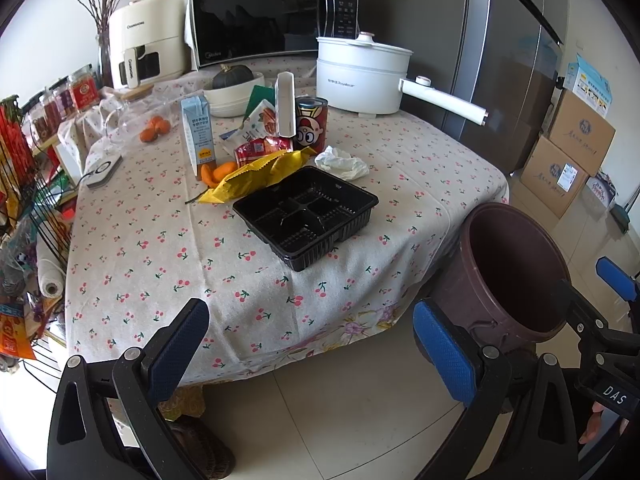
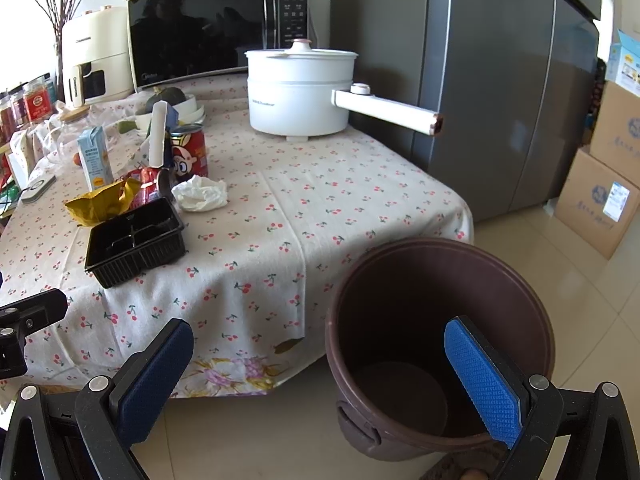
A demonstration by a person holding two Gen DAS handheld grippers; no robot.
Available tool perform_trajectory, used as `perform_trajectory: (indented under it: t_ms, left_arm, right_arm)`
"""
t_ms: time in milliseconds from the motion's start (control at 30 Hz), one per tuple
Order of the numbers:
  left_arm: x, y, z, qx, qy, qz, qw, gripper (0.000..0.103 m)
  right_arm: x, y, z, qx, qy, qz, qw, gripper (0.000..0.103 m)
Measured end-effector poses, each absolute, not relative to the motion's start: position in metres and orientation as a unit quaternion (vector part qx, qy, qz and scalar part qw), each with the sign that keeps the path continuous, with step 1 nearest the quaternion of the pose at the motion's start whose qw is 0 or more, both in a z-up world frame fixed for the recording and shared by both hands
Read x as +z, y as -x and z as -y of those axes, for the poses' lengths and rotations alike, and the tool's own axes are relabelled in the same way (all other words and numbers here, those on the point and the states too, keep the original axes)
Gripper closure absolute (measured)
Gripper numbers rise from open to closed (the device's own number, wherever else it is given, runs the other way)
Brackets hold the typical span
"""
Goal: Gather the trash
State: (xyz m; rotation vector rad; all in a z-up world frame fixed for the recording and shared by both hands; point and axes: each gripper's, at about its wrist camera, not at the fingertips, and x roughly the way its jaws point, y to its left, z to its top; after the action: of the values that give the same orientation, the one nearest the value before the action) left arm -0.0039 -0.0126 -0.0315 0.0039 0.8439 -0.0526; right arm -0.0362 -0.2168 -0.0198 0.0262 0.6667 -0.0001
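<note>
A black plastic food tray (image 1: 306, 216) (image 2: 134, 236) lies on the cherry-print tablecloth (image 1: 160, 248) (image 2: 280, 220). Behind it are a yellow snack bag (image 1: 256, 174) (image 2: 100, 202), a crumpled white tissue (image 1: 342, 162) (image 2: 200, 193), a red can (image 1: 311, 124) (image 2: 190, 152), a blue-white milk carton (image 1: 198, 134) (image 2: 95, 160) and a red wrapper (image 1: 260, 148). An empty brown trash bin (image 1: 514, 276) (image 2: 436, 340) stands on the floor by the table's corner. My left gripper (image 1: 312, 352) is open and empty, short of the table. My right gripper (image 2: 320, 376) is open and empty, one finger over the bin.
A white electric pot (image 1: 362, 76) (image 2: 300, 88) with a long handle, a microwave (image 1: 272, 16) (image 2: 216, 28), an air fryer (image 1: 146, 40), a bowl with a squash (image 1: 236, 88) and oranges (image 1: 154, 128) are at the back. A grey fridge (image 2: 480, 80) and cardboard boxes (image 1: 568, 152) stand right. A wire rack (image 1: 24, 220) stands left.
</note>
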Motion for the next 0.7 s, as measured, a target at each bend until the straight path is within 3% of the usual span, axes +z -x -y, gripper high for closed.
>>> perform_trajectory:
  t_ms: [700]
  left_arm:
    - [-0.0322, 0.0038, 0.0142, -0.025, -0.003, -0.411, 0.911, 0.0]
  right_arm:
    - [-0.0216, 0.0359, 0.2191, -0.002, -0.014, -0.33, 0.944, 0.0]
